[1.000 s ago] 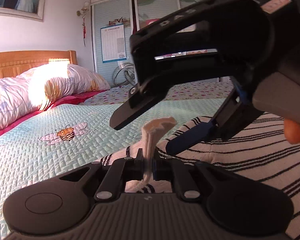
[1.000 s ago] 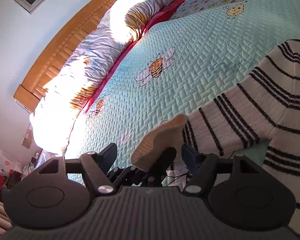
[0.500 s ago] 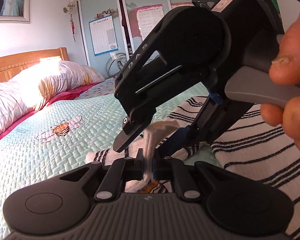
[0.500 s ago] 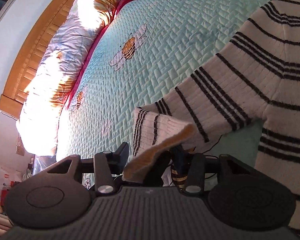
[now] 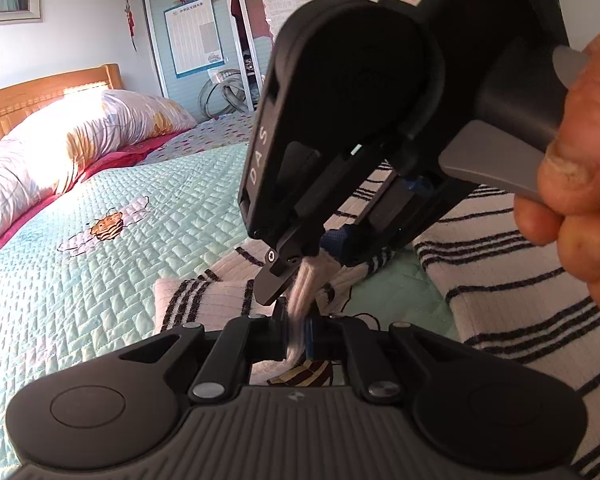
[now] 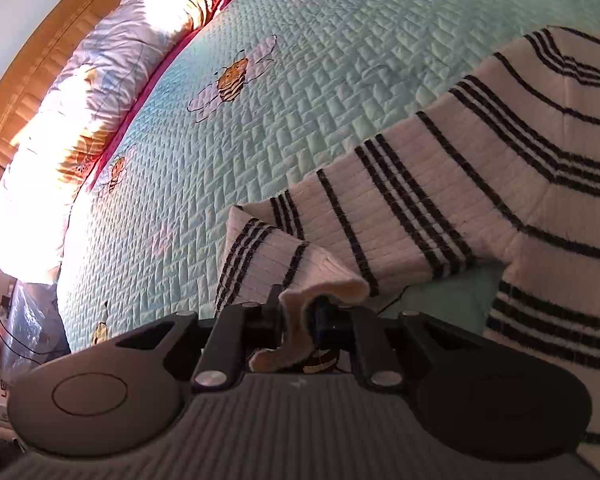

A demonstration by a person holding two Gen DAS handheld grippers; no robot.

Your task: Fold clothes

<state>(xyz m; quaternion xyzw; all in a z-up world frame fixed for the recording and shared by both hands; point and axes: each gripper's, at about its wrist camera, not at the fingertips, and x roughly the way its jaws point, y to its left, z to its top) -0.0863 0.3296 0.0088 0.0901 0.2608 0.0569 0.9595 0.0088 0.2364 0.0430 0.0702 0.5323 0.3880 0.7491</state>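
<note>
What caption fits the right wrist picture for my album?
Right gripper pinching the striped sweater's cuff above a bee-patterned quilt.

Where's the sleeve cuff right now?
The sleeve cuff is pinched in both grippers, left gripper and right gripper, just above the green quilt, left of the striped sweater's body.

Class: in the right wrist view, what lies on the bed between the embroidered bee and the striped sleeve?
Nothing but bare green quilt lies between the bee and the sleeve, as the right wrist view shows.
</note>
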